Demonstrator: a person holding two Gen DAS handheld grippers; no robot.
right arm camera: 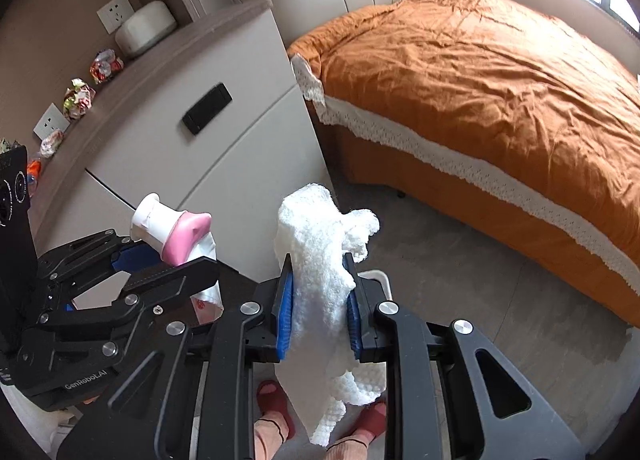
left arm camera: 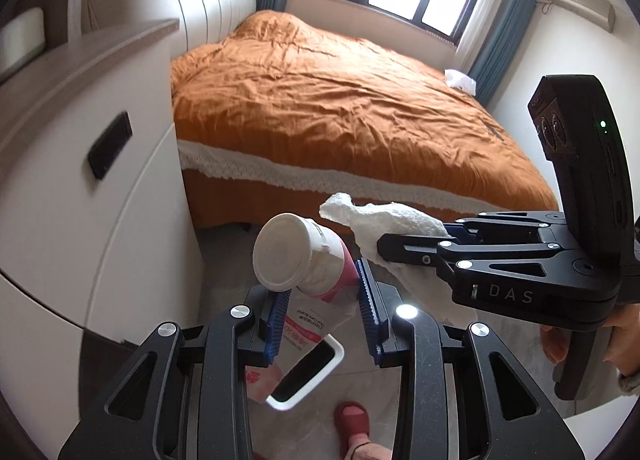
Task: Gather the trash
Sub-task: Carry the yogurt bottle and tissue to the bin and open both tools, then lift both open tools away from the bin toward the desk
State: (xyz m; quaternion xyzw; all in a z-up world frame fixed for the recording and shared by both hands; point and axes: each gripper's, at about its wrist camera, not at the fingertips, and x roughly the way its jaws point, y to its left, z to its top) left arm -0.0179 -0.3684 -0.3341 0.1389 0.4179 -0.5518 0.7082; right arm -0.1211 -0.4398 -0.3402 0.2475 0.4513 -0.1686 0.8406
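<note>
My left gripper [left arm camera: 322, 300] is shut on a pink-and-white squeeze tube [left arm camera: 308, 280] with a big white cap, held in the air above a small white-rimmed bin [left arm camera: 308, 374] on the floor. My right gripper [right arm camera: 318, 304] is shut on a crumpled white paper towel [right arm camera: 320, 260] that hangs down between its blue pads. The right gripper [left arm camera: 416, 244] with the towel [left arm camera: 384, 219] sits just right of the tube in the left wrist view. The left gripper [right arm camera: 136, 256] with the tube [right arm camera: 172, 227] shows at the left of the right wrist view.
A white cabinet [right arm camera: 192, 107] stands on the left with several crumpled wrappers [right arm camera: 78, 97] and a white box [right arm camera: 146, 27] on top. An orange-covered bed [left arm camera: 328, 99] lies ahead with a white tissue [left arm camera: 460, 79] at its far corner. The person's red slippers [right arm camera: 276, 400] are below.
</note>
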